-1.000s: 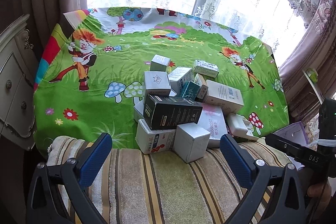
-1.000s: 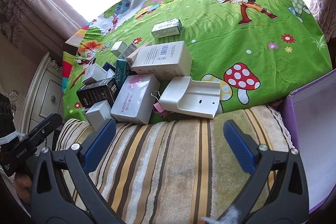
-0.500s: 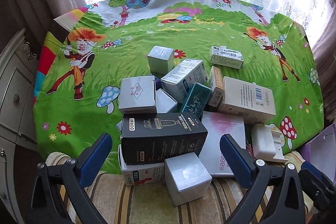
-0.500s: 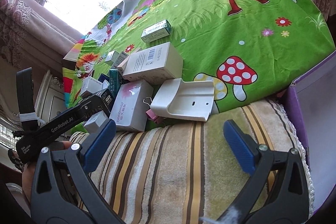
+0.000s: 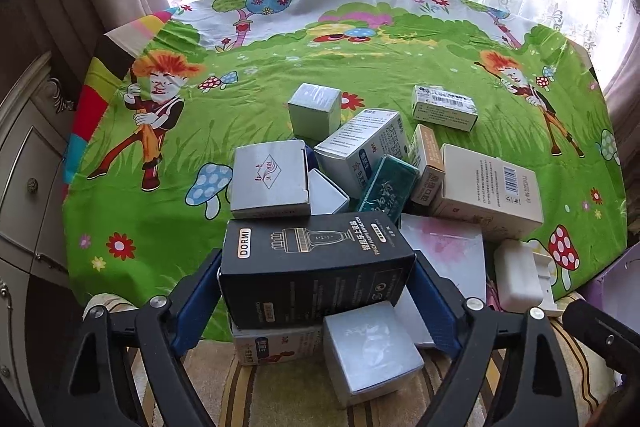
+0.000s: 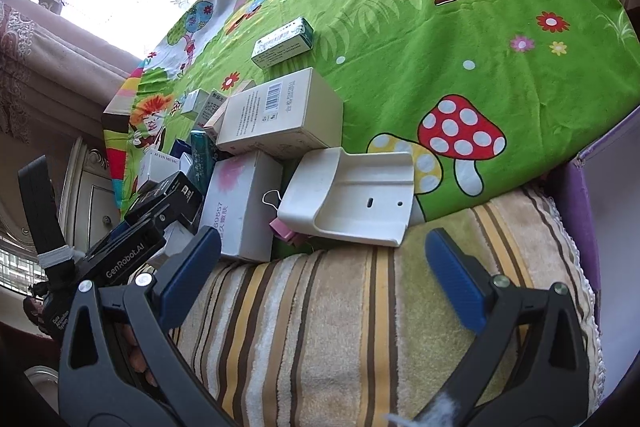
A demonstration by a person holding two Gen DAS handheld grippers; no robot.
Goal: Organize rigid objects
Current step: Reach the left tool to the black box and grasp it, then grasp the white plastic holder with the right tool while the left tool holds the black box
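My left gripper (image 5: 316, 291) has just been closing around the black rectangular cardboard box (image 5: 316, 269) atop the unsorted pile, my right gripper (image 6: 322, 263) hangs wide and empty, so nearly everything remains.

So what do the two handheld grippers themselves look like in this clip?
Both match: black plastic frames with silver screws, each ending in two blue ribbed pads. The left gripper shows its body in the right wrist view, printed "GenRobot.AI" in white, with a black strap and grey band. The right gripper has white fluff by its frame.
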